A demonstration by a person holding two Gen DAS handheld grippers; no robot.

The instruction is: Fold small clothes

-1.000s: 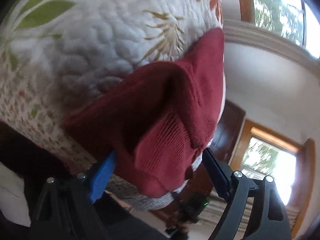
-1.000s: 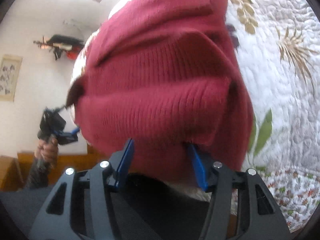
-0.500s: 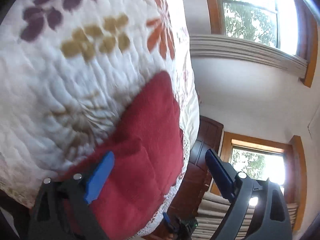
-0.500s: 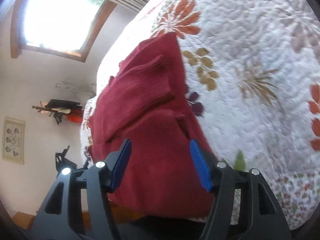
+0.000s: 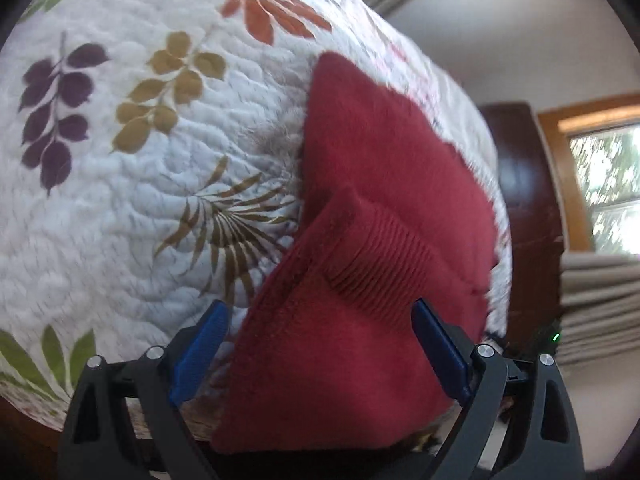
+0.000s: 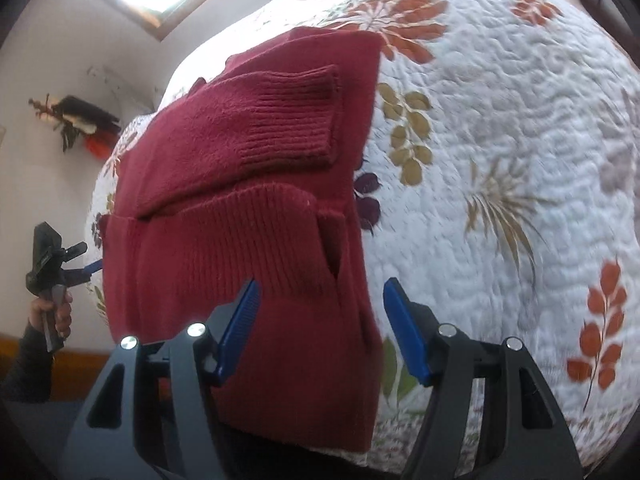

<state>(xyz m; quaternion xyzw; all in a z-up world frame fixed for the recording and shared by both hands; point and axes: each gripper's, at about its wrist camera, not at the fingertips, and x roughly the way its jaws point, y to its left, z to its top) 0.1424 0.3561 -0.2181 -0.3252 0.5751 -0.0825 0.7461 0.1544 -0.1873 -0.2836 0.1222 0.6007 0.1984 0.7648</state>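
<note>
Since half a second ago we have drawn both grippers back a little: the dark red ribbed-knit sweater [image 6: 248, 184], then crowding the lower frames, now shows whole in the right view.

Item 1, our right gripper [image 6: 320, 320]: blue-padded jaws apart, holding nothing; the sweater's near right corner lies between and beneath them.

Item 2, our left gripper [image 5: 320, 344]: jaws apart, empty, straddling the sweater's near edge. In the right view we see this gripper [image 6: 86, 260] level at the bed's left side, gripped by a hand [image 6: 54, 314] in a dark sleeve, its blue tips toward the garment.

Item 3, the sweater: folded into a rough rectangle, lying flat on the white quilted bedspread with leaf prints [image 6: 500, 140]. Its long axis runs away from our right gripper; the ribbed hem is nearest, and one ribbed cuff lies crosswise over the top, pointing right.

Item 4, surroundings: wood-framed window [image 5: 600, 176], dark wooden door [image 5: 524, 216], white wall with a small ornament [image 6: 80, 120].
</note>
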